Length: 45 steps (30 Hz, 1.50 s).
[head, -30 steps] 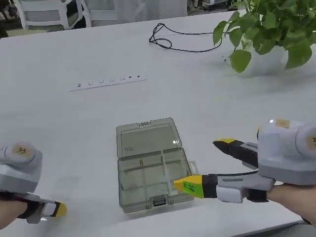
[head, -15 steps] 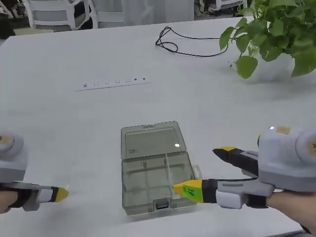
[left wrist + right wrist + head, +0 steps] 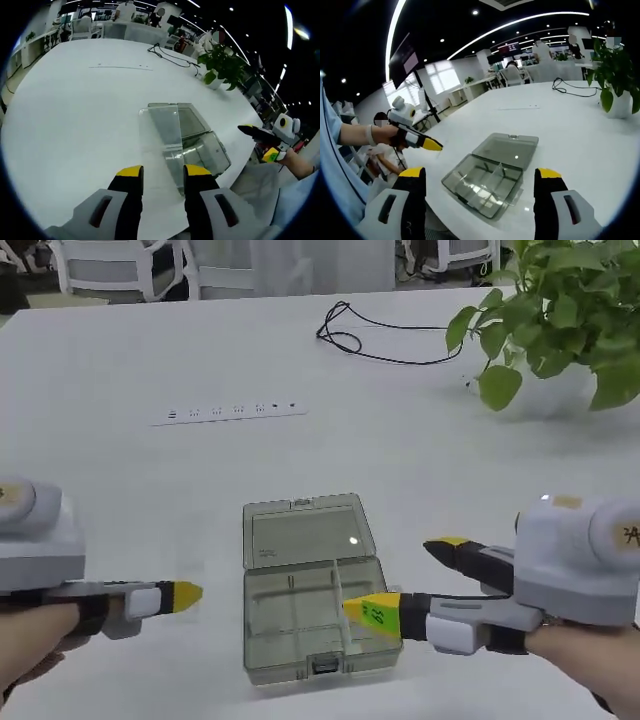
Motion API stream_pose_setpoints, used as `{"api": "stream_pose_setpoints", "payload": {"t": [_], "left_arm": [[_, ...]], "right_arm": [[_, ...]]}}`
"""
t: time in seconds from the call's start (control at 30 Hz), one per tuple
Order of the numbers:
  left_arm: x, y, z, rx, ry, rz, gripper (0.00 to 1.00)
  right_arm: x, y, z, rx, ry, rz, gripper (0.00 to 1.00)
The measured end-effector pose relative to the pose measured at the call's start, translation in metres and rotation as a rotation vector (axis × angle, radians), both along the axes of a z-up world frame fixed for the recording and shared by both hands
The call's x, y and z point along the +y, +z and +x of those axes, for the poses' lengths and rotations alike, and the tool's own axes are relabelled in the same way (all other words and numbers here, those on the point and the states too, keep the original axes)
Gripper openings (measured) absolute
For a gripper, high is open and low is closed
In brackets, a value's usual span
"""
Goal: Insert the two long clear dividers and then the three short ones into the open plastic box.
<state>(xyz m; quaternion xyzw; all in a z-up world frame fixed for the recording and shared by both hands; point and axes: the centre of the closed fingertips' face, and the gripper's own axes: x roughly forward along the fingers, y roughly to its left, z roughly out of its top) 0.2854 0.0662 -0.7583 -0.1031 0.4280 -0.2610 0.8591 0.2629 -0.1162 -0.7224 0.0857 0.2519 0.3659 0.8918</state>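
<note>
Box [image 3: 270, 615] between left gripper [image 3: 185, 593] and right gripper [image 3: 400, 576], dividers [image 3: 338, 590] apparently inside.

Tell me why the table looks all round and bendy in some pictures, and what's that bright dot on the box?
Left gripper view: a fisheye lens bulges the table into a dome. Right gripper view: the same bending, so the ceiling light strips curve. Head view: edges stay straight, and the dot is glare from a light on the lid of the box.

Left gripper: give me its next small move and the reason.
Probably ease the left gripper forward and down onto the clear strip that seems to lie just ahead of its open jaws, beside the box. The right gripper is open and holds nothing.
</note>
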Motion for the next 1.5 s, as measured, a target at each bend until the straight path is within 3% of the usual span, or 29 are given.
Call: {"api": "stream_pose_setpoints", "payload": {"t": [0.07, 0.2, 0.33, 0.47, 0.77, 0.83, 0.9, 0.97, 1.27, 1.37, 1.4, 1.5], "left_arm": [[-0.010, 0.003, 0.000, -0.009, 0.001, -0.029, 0.30], [-0.023, 0.005, -0.002, -0.023, -0.015, -0.033, 0.30], [-0.036, 0.009, -0.003, -0.036, -0.007, -0.073, 0.30], [-0.045, 0.008, -0.006, -0.040, -0.010, -0.087, 0.30], [-0.063, 0.011, -0.015, -0.046, -0.027, -0.123, 0.30], [-0.067, 0.011, -0.017, -0.049, -0.033, -0.128, 0.30], [-0.071, 0.012, -0.020, -0.051, -0.037, -0.134, 0.30], [-0.075, 0.012, -0.023, -0.054, -0.039, -0.139, 0.30], [-0.088, 0.008, -0.033, -0.057, -0.075, -0.140, 0.30], [-0.090, 0.008, -0.034, -0.057, -0.079, -0.142, 0.30], [-0.091, 0.009, -0.035, -0.056, -0.080, -0.146, 0.30], [-0.093, 0.009, -0.036, -0.060, -0.088, -0.143, 0.30]], "right_arm": [[0.000, 0.000, 0.001, 0.005, -0.005, 0.008, 0.89], [0.000, -0.001, 0.003, 0.020, -0.016, 0.011, 0.87], [0.005, 0.000, 0.007, 0.052, -0.036, 0.044, 0.85], [0.013, 0.003, 0.011, 0.070, -0.047, 0.080, 0.82], [0.037, 0.009, 0.019, 0.066, -0.021, 0.101, 0.80], [0.043, 0.011, 0.018, 0.063, 0.004, 0.114, 0.75], [0.052, 0.011, 0.012, 0.121, 0.028, 0.152, 0.65], [0.056, 0.012, 0.015, 0.118, 0.030, 0.166, 0.59], [0.072, 0.009, 0.015, 0.155, 0.066, 0.162, 0.39], [0.074, 0.008, 0.015, 0.191, 0.068, 0.177, 0.31], [0.075, 0.007, 0.014, 0.222, 0.064, 0.183, 0.29], [0.074, 0.005, 0.016, 0.239, 0.056, 0.185, 0.25]]}}
